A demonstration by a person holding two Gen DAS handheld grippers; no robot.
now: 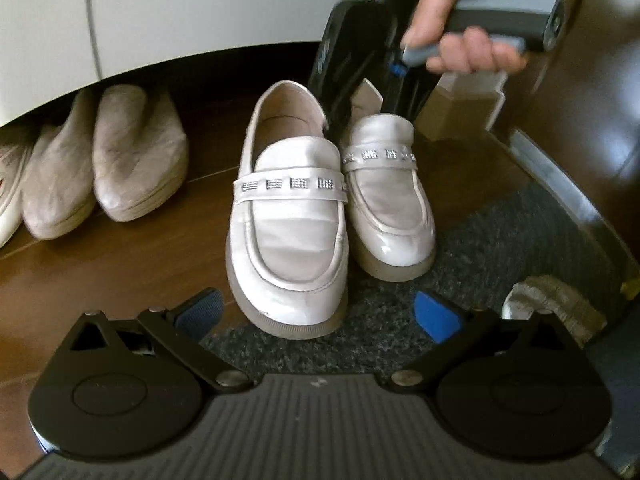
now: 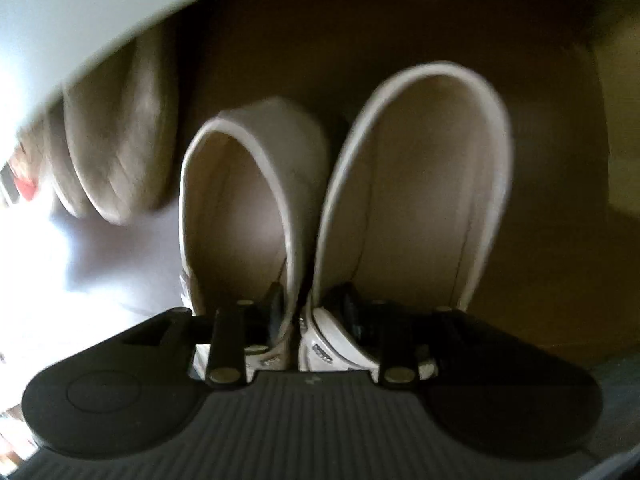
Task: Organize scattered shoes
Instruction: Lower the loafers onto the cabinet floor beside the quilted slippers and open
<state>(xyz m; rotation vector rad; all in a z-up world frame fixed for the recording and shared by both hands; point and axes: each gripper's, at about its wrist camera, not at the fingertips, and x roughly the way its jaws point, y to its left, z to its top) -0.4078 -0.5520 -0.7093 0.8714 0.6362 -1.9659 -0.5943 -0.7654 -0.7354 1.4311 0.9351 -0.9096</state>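
Two glossy white loafers with rhinestone straps stand side by side, toes toward the left wrist camera, half on a dark mat: the left loafer (image 1: 288, 240) (image 2: 240, 208) and the right loafer (image 1: 388, 216) (image 2: 420, 200). A hand holds my right gripper (image 1: 360, 108) (image 2: 312, 308) steeply down over them. One finger is inside each shoe, with both inner walls between them. The walls stand slightly apart, not pinched. My left gripper (image 1: 318, 312) is open just in front of the left loafer's toe, its blue pads (image 1: 200, 308) clear of it.
A pair of tan slippers (image 1: 136, 152) and a white shoe (image 1: 8, 200) line up at the left under a white cabinet (image 1: 160, 8). The dark mat (image 1: 500, 240) covers the floor at the right, bounded by a metal threshold strip (image 1: 560, 184). A grey fuzzy object (image 1: 552, 300) lies on the mat.
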